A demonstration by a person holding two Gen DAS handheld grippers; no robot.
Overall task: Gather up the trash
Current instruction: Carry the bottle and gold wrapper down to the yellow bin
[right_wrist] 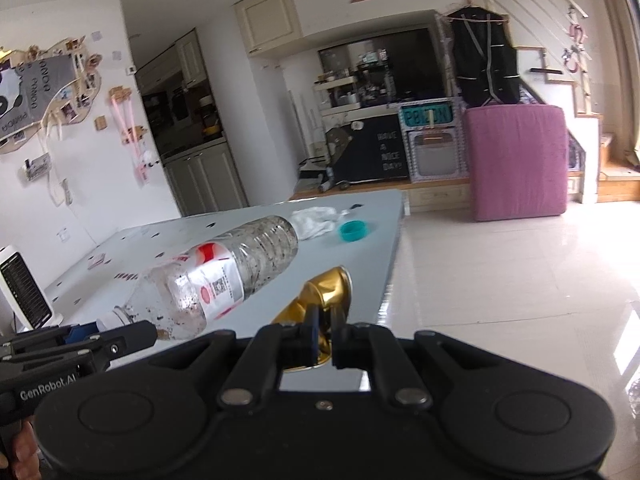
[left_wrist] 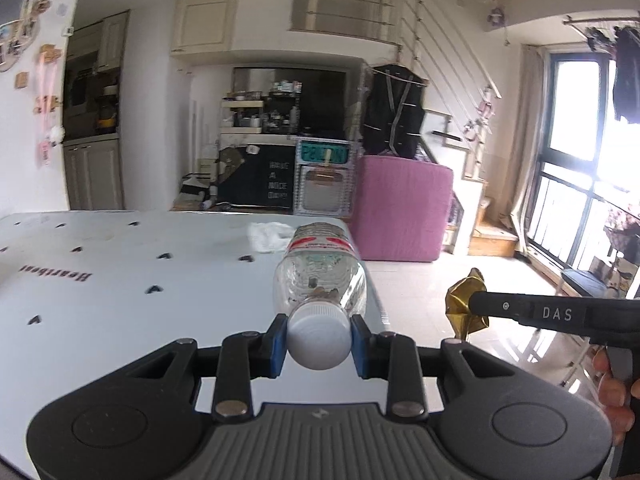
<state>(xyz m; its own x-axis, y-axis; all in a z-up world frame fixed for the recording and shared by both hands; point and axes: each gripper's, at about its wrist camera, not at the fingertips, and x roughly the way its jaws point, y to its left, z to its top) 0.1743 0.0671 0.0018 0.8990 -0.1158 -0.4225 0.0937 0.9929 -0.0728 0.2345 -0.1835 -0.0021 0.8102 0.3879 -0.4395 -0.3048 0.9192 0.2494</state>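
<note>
your left gripper (left_wrist: 319, 340) is clamped on the white cap (left_wrist: 319, 336) of the bottle (left_wrist: 320, 276), blue pads (left_wrist: 277, 346) pressing it from both sides. the bottle is clear plastic with a red and white label, held off the table (left_wrist: 120, 280), lying roughly level with its base pointing away from you; in the right wrist view it (right_wrist: 224, 276) hangs above the tabletop, droplets inside.

your right gripper (right_wrist: 323, 340) is closed on a crumpled gold wrapper (right_wrist: 324, 296), fingers nearly together with the foil pinched between them. in the left wrist view the wrapper (left_wrist: 466, 304) sits at the tip of that gripper, out past the table's right edge, over the floor (left_wrist: 440, 300).

on the table, beyond the bottle: a crumpled white plastic bag (right_wrist: 316, 220) and just beside it a teal cap (right_wrist: 354, 232), both near the far right corner. table is pale with small dark heart marks and the word "heartbeat".

further out: a pink cushion (right_wrist: 518, 160) standing on the floor, a white heater (right_wrist: 22, 292) at the left.
</note>
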